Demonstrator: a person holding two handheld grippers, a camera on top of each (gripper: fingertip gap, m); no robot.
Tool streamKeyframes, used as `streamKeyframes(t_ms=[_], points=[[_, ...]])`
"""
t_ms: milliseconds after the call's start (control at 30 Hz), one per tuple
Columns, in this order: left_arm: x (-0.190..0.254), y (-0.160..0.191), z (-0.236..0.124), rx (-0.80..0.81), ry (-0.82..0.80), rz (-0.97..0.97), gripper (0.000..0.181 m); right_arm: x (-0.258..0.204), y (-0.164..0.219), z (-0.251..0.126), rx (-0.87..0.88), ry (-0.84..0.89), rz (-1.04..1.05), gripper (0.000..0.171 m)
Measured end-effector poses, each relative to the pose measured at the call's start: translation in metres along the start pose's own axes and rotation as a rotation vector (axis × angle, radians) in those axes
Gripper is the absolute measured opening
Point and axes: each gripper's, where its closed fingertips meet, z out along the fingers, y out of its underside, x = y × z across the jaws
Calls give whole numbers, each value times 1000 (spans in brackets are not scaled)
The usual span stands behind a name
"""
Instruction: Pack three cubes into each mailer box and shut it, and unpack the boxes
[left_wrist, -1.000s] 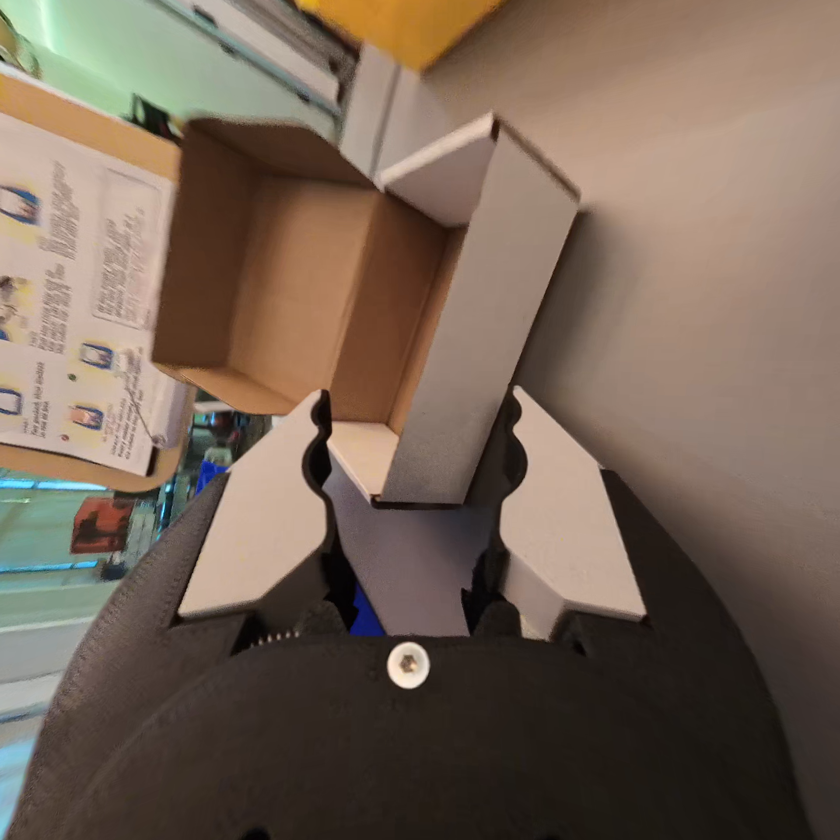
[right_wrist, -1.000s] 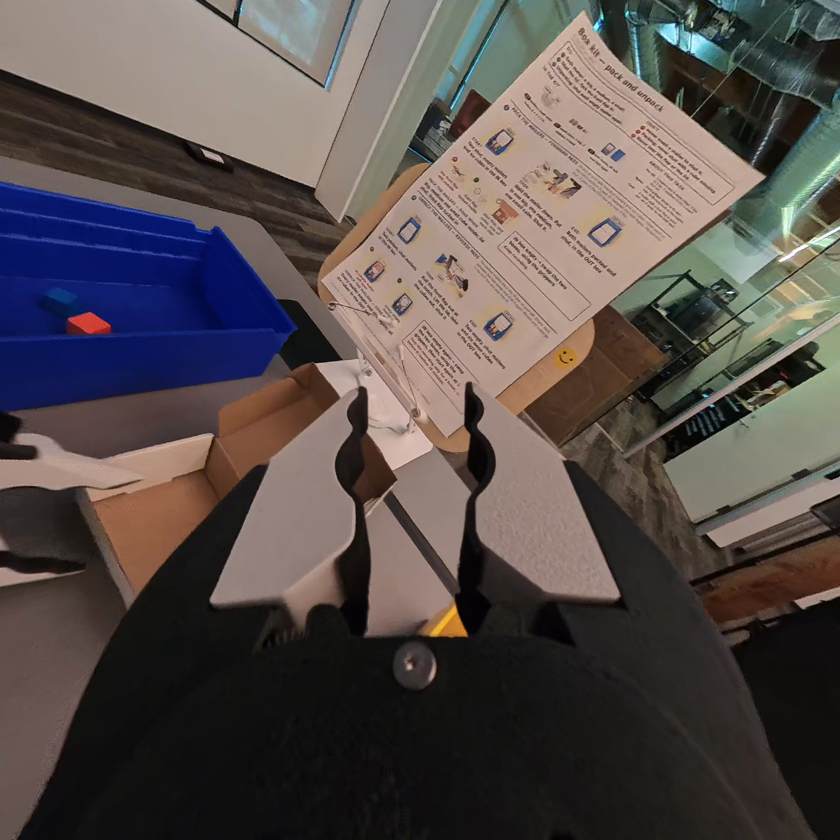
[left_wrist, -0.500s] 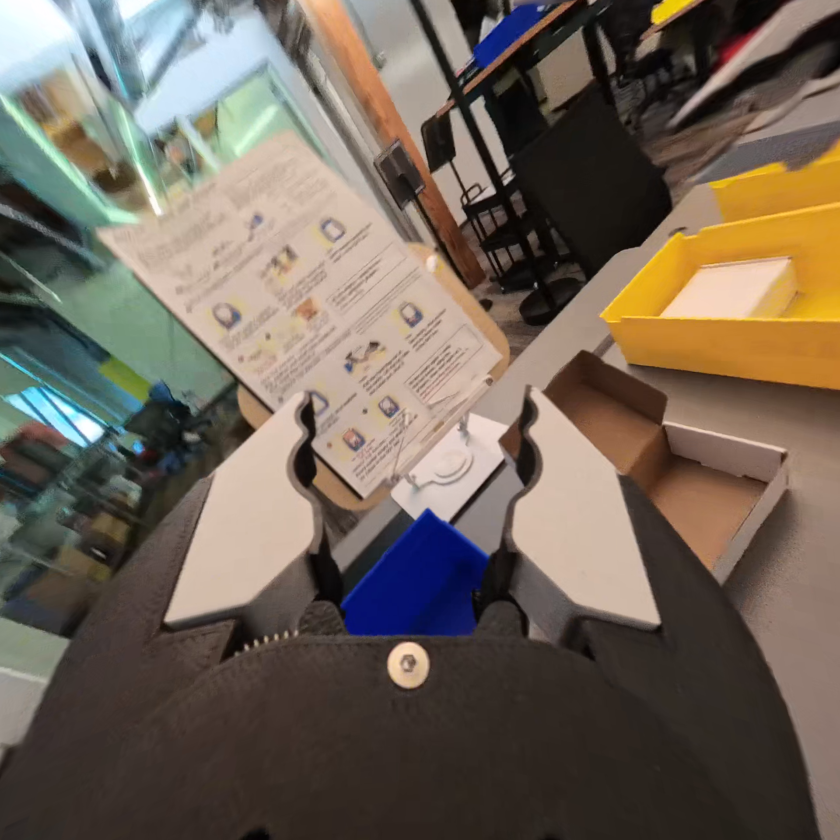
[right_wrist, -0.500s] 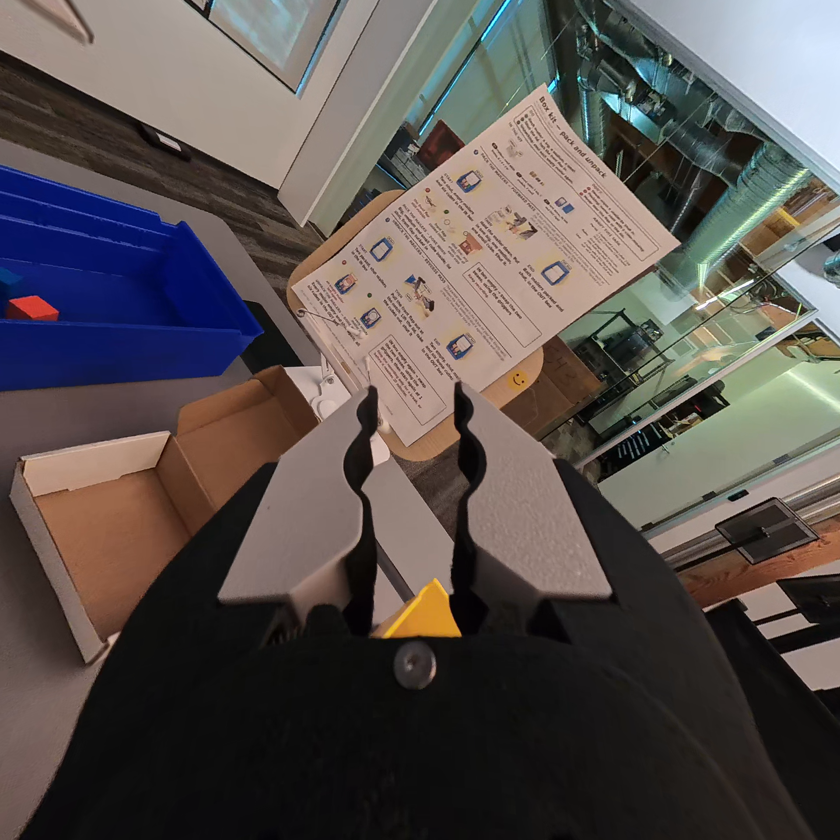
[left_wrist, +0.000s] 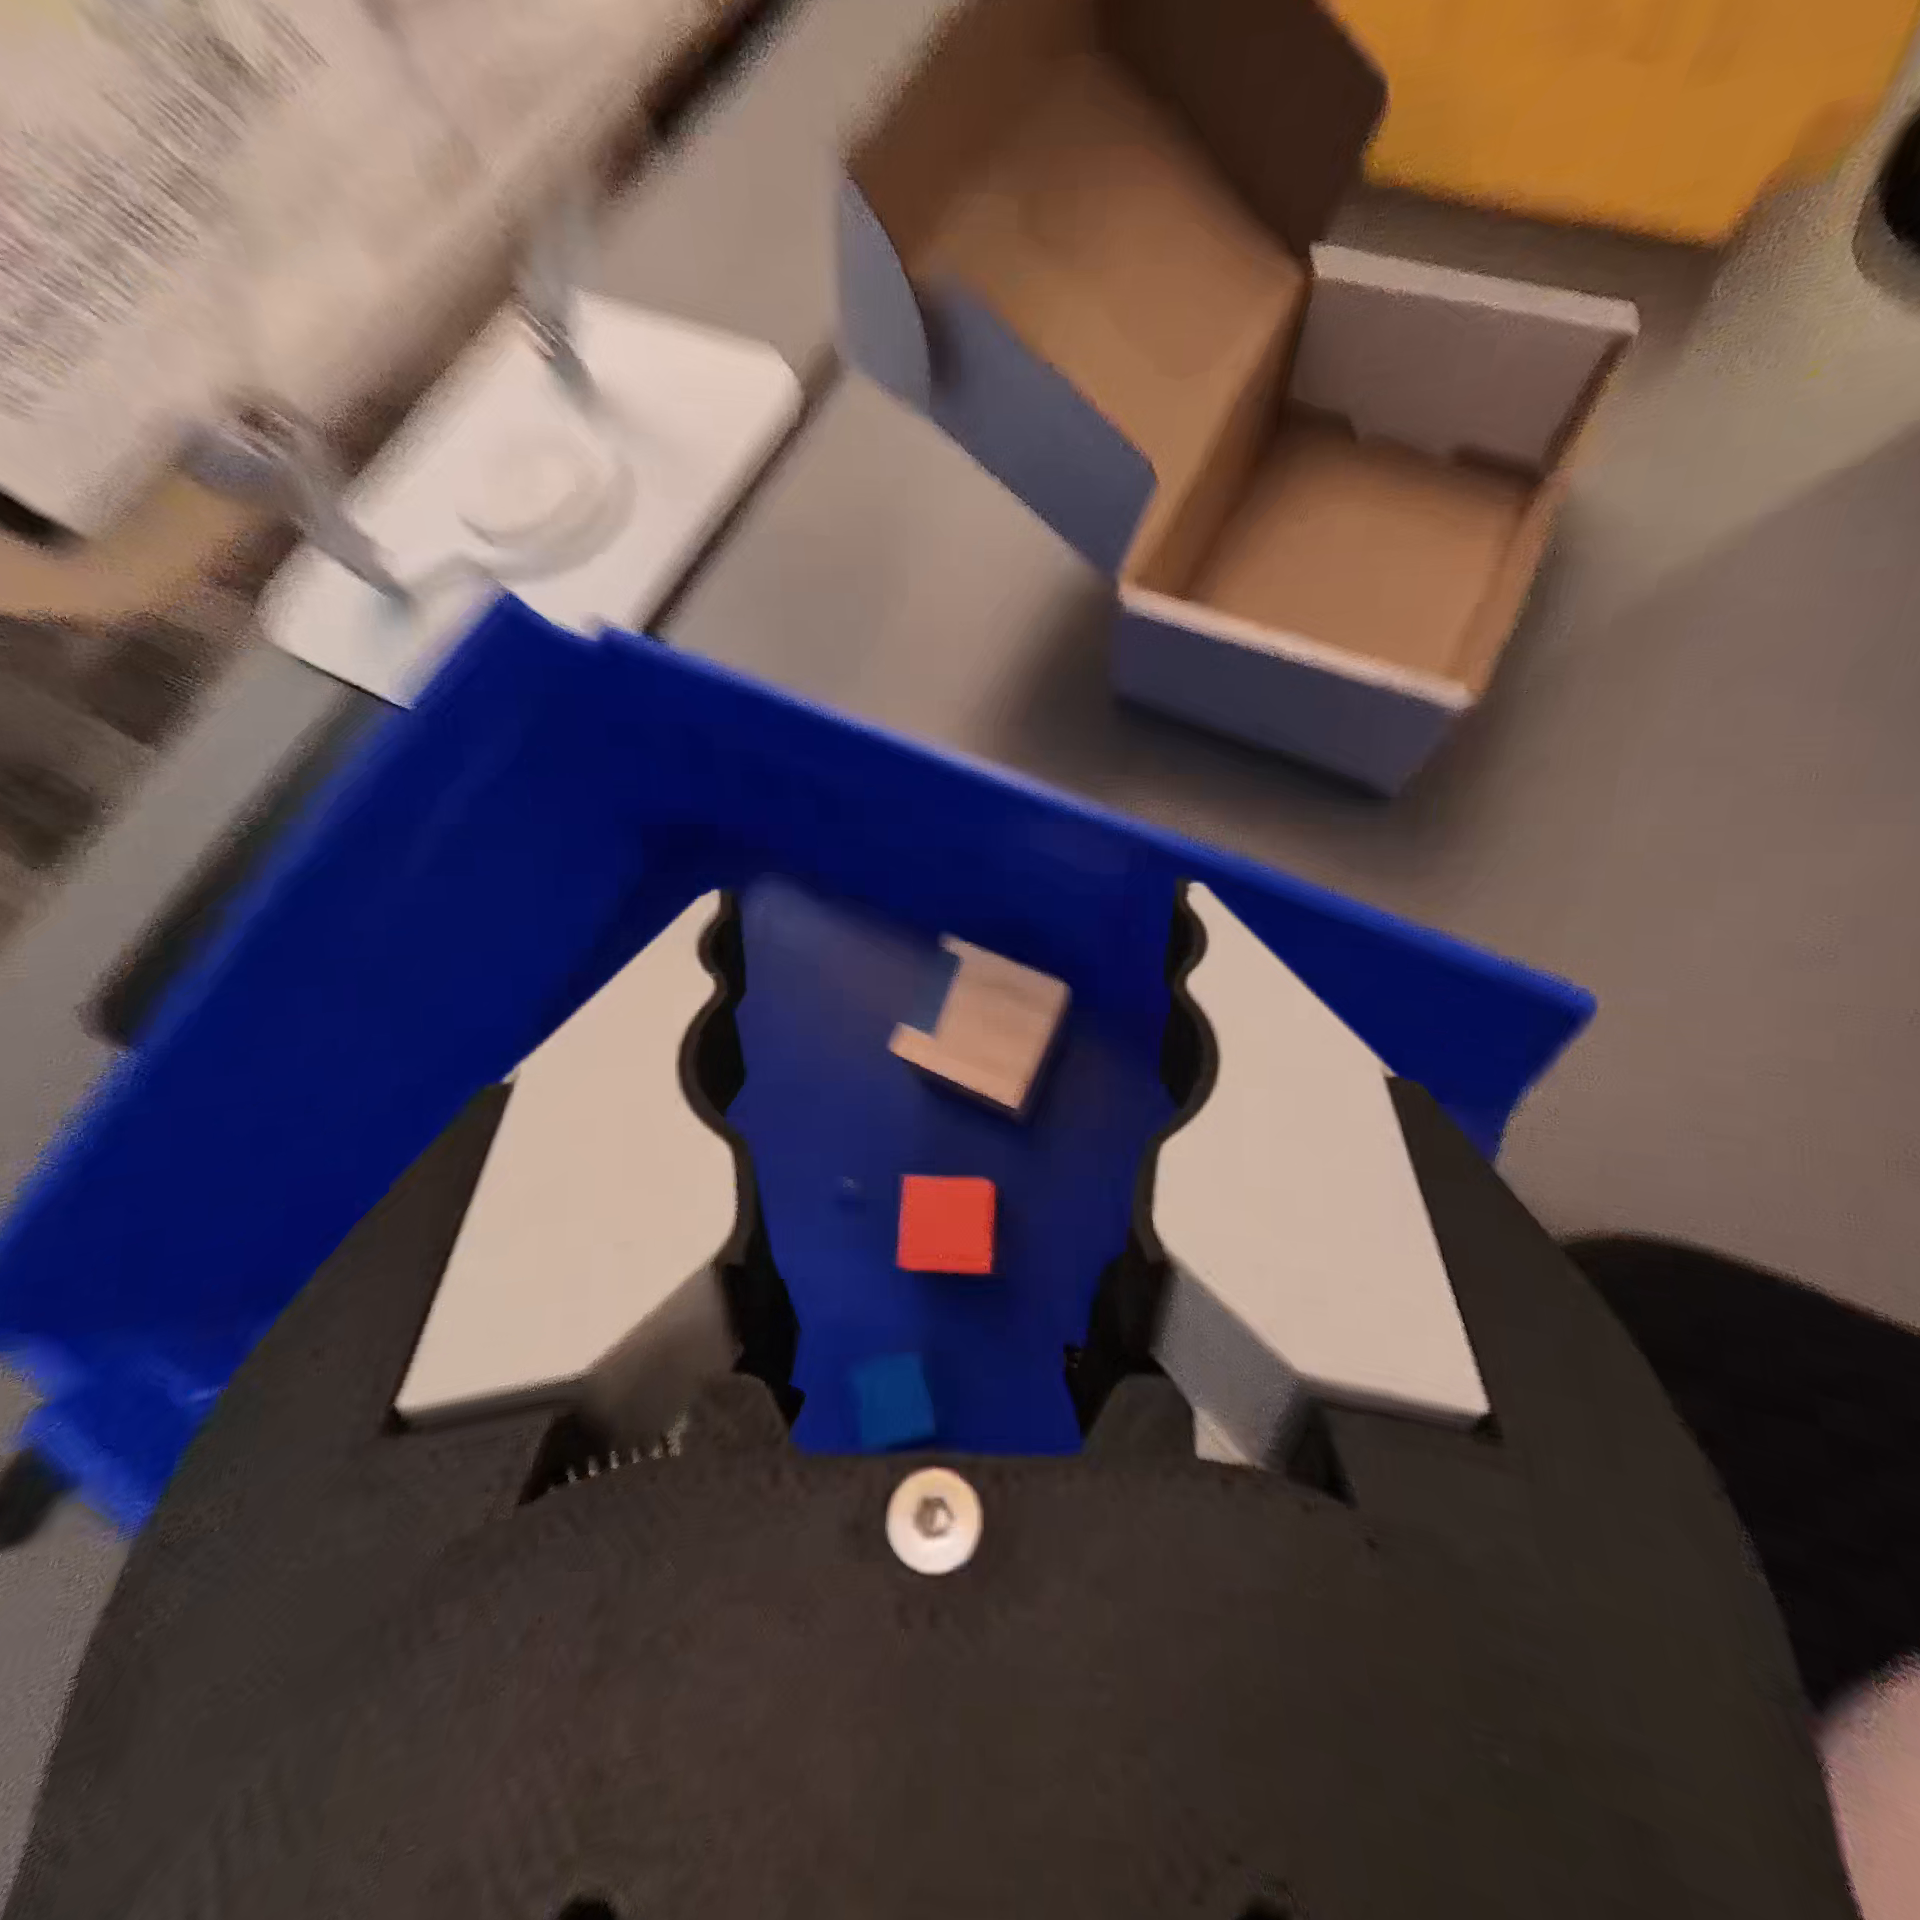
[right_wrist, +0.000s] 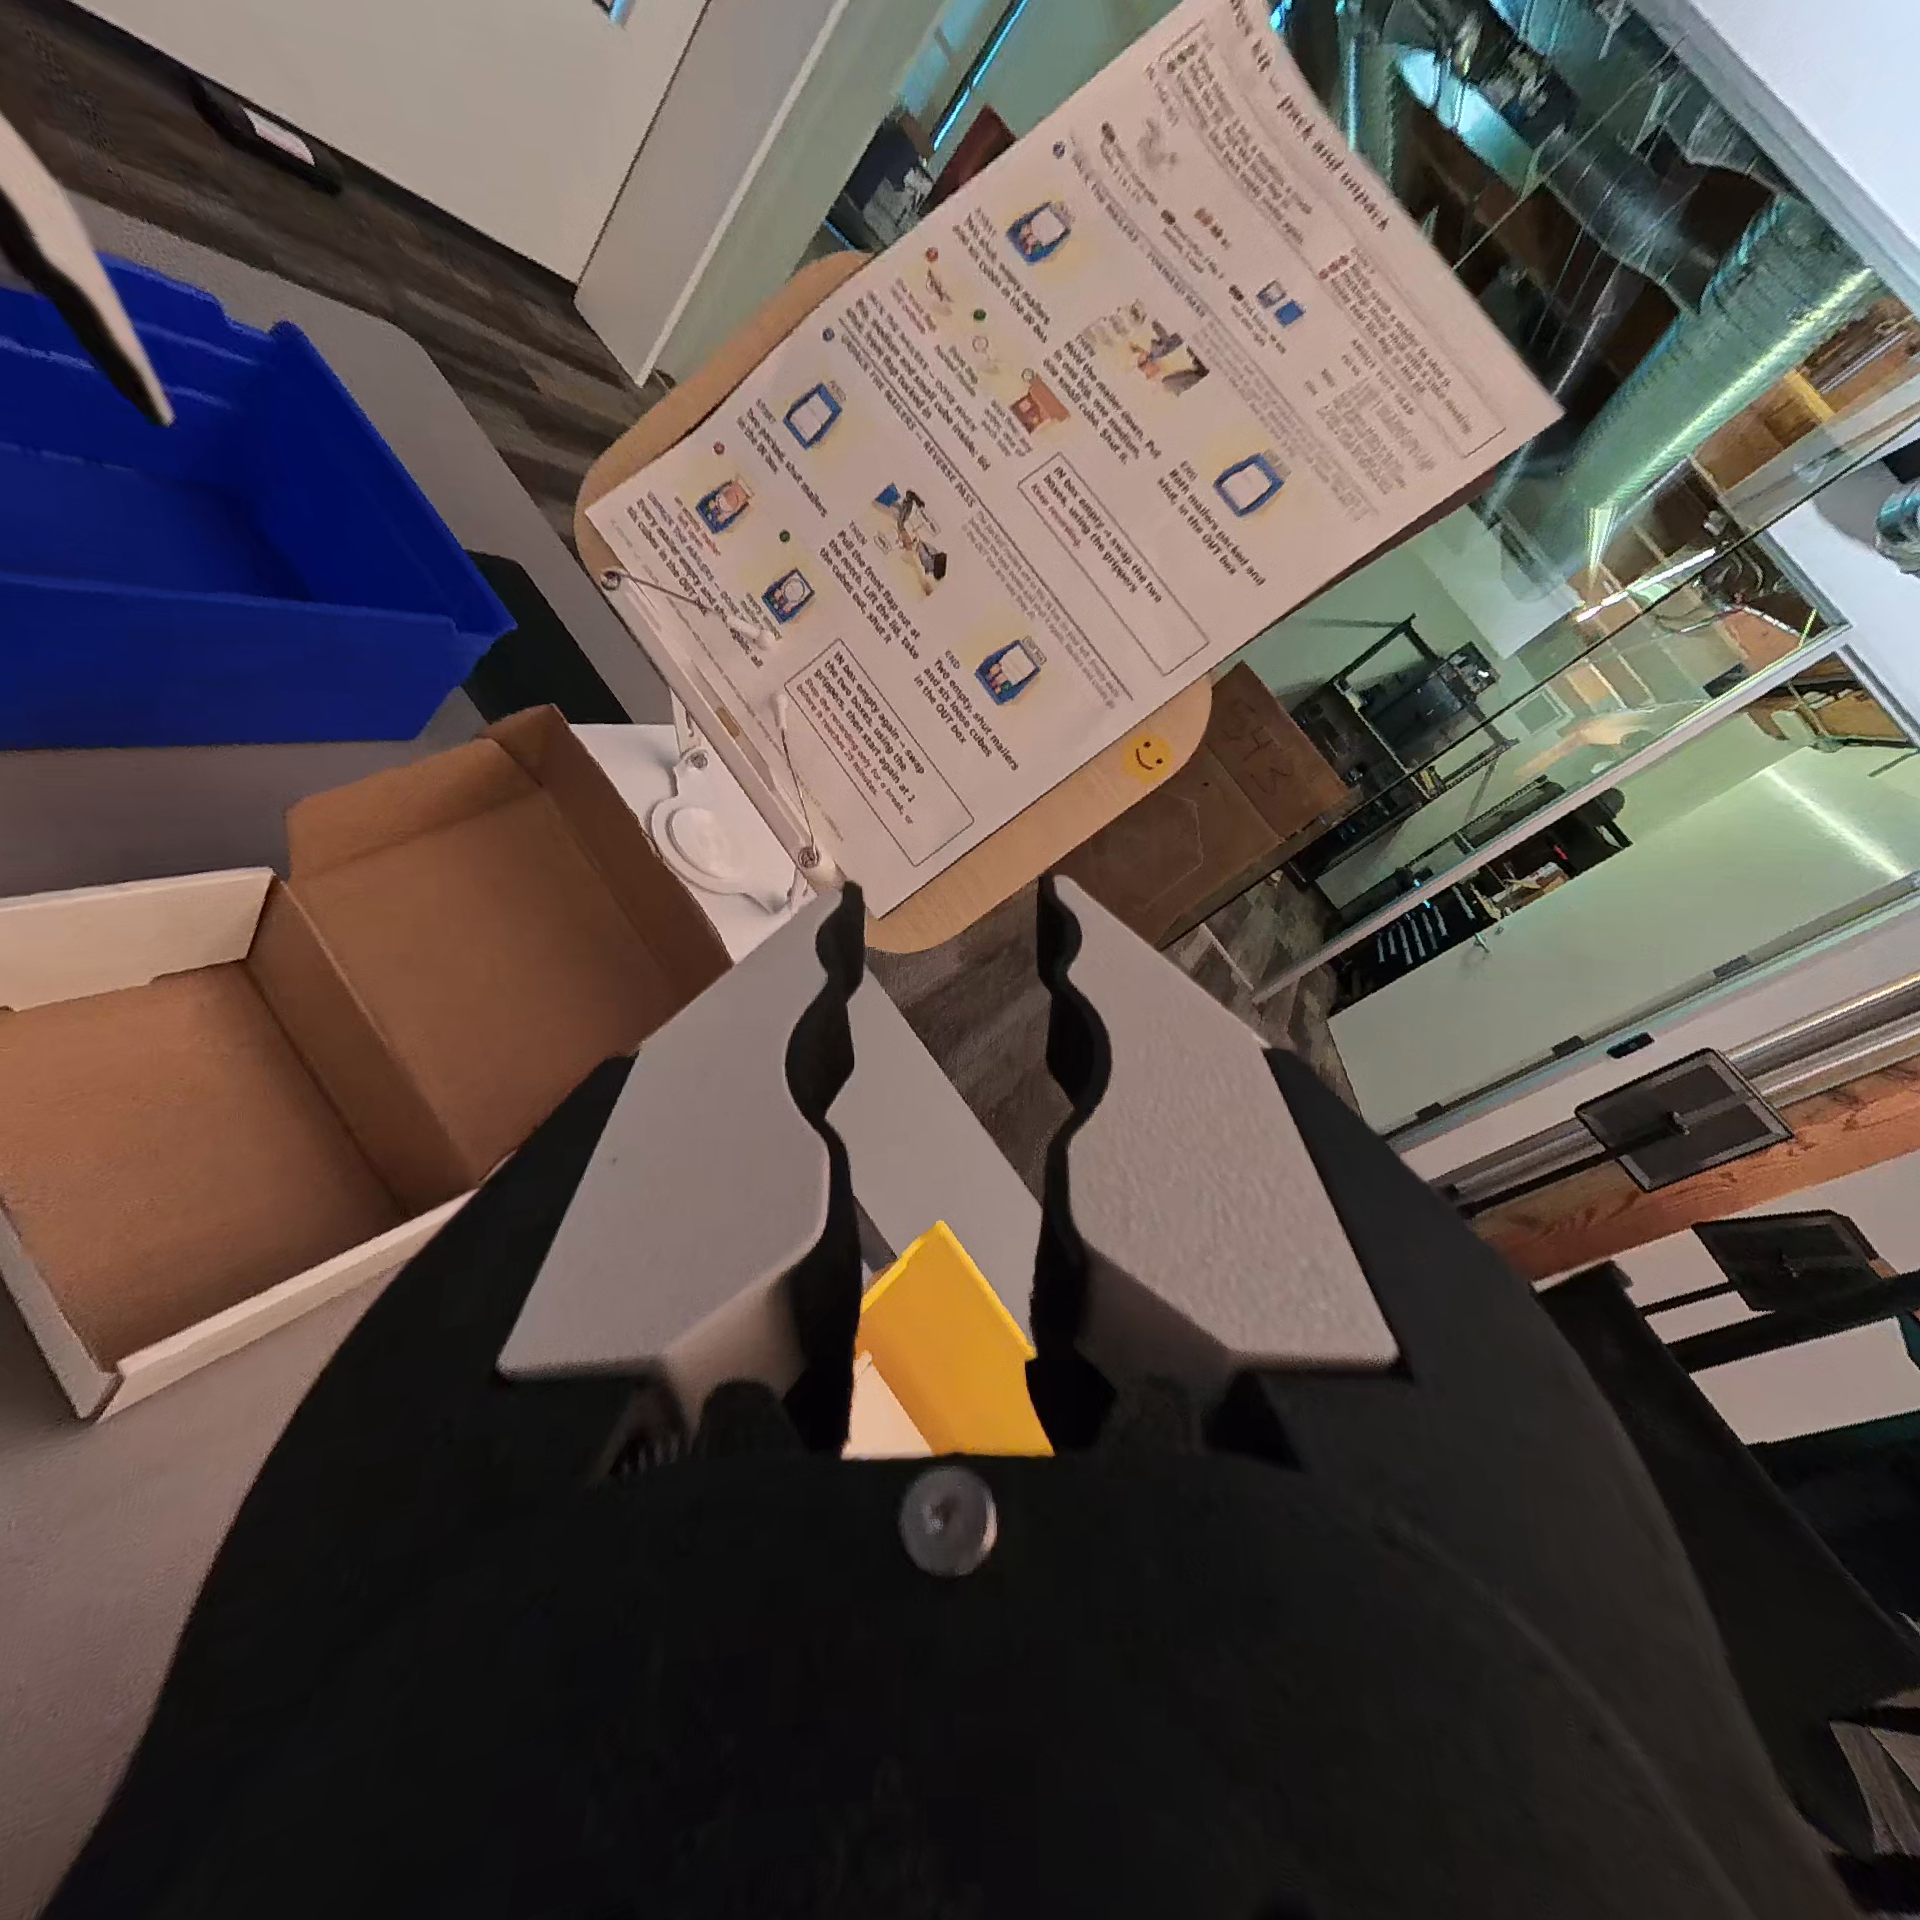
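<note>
Our right claw hangs with its grey fingers parted and nothing between them. Left of it we see an open brown cardboard mailer box with white outer walls, empty, on the grey worktop. Behind it sits a deep blue plastic bin. A printed instruction sheet leans on a stand beyond.

A printed instruction sheet stands tilted on a wire holder with a white base at the far edge of the grey counter. Behind it sits a wooden board bearing a yellow smiley sticker. Glass partitions stretch away on the right.
</note>
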Motion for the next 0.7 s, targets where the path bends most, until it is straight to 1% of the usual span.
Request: streamKeyframes(t_ms=[67, 133, 200, 267, 367, 400, 467, 600, 667, 700], points=[[9, 28, 17, -137, 81, -26, 86, -4, 6, 5, -31, -14, -12, 33], [12, 50, 30, -248, 104, -31, 90, -11, 12, 10, -65, -35, -36, 33], [11, 67, 42, -328, 109, -31, 89, -16, 16, 13, -95, -39, -67, 33], [11, 76, 53, -361, 114, -34, 89, -23, 16, 15, -110, -54, -97, 33], [14, 87, 63, -402, 141, -36, 82, -31, 16, 17, -118, -75, -126, 33], [13, 90, 65, -413, 140, -33, 73, -32, 16, 17, -121, -82, -133, 33], [13, 92, 65, -411, 141, -19, 53, -34, 18, 17, -130, -88, -148, 33], [10, 83, 57, -380, 122, -16, 52, -34, 23, 17, -154, -92, -186, 33], [3, 71, 45, -348, 73, -20, 51, -34, 26, 17, -163, -93, -192, 33], [-4, 62, 37, -331, 20, -16, 51, -34, 27, 17, -166, -95, -194, 33]])
